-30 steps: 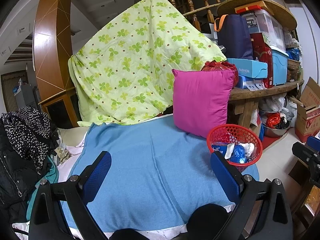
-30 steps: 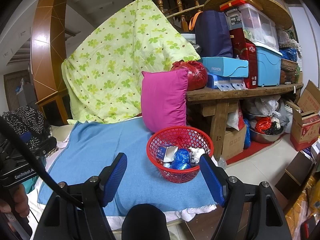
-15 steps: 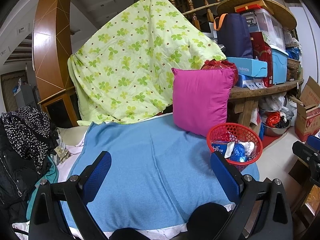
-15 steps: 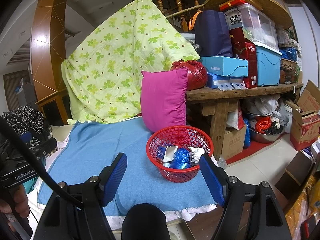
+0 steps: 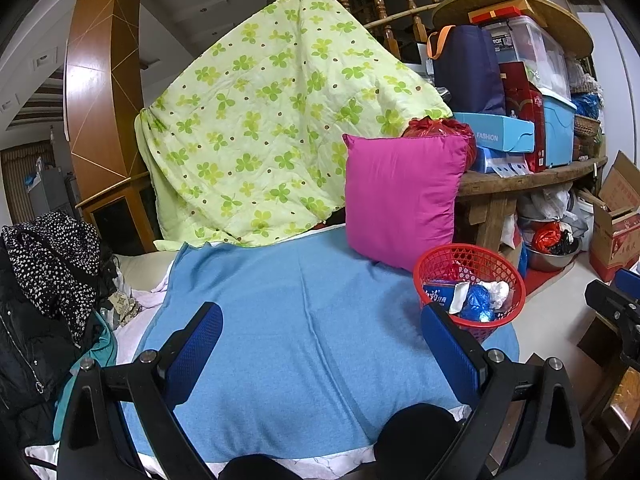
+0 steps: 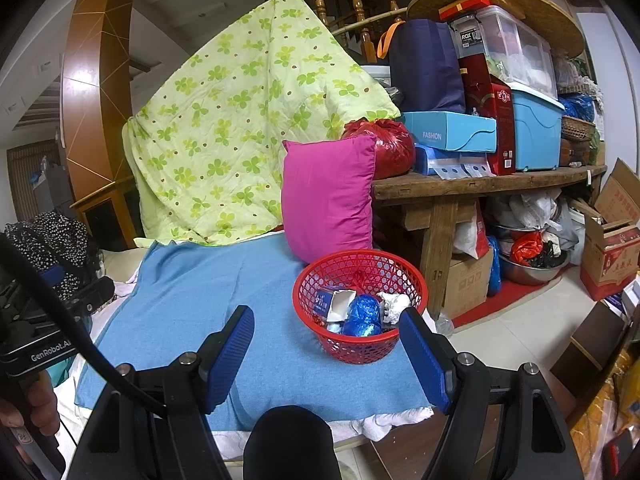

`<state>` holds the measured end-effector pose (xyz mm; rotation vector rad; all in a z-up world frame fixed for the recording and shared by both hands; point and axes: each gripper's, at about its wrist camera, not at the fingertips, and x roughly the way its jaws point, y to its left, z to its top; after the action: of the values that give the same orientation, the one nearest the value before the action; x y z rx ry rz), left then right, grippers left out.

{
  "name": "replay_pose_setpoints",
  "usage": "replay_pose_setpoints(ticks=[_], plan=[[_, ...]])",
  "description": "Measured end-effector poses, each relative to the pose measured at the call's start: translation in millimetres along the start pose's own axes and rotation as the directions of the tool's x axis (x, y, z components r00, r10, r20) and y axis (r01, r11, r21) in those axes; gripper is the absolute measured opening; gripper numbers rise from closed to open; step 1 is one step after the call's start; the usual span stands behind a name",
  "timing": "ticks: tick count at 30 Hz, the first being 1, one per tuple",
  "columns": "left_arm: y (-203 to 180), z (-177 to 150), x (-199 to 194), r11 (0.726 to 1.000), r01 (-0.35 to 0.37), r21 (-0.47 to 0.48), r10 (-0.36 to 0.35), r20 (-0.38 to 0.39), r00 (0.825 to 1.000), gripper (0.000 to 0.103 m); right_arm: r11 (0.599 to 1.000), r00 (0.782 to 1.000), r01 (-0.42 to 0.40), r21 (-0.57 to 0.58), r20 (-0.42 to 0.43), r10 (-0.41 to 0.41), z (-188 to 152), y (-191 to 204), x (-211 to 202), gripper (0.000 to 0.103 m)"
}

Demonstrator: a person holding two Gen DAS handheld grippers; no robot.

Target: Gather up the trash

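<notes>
Red mesh basket (image 6: pixel 360 306) of wrappers at bed's right front corner lies just ahead of right gripper (image 6: pixel 326 354) (nearer; both jaws wide, empty).

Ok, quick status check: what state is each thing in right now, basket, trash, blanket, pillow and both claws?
Red basket: upright on the blue blanket, near its right edge.
Trash: inside the basket, well below the rim.
Blue blanket: spread flat, no loose trash visible on it.
Pink pillow: standing on edge behind the basket.
Left claw: open, empty.
Right claw: open, empty, basket just ahead of it.
</notes>
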<state>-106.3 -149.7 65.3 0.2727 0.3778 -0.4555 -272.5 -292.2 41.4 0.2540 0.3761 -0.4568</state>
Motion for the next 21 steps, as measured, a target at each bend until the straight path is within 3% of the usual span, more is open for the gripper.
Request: replay_pose_setpoints(ticks=[21], plan=[[0.0,1.1,-1.4,1.000,0.000,0.002,0.000,0.001,1.000,0.099,1.000,1.000,0.000,0.001,-0.001,0.000,1.1,-0.3,0.1,0.078]])
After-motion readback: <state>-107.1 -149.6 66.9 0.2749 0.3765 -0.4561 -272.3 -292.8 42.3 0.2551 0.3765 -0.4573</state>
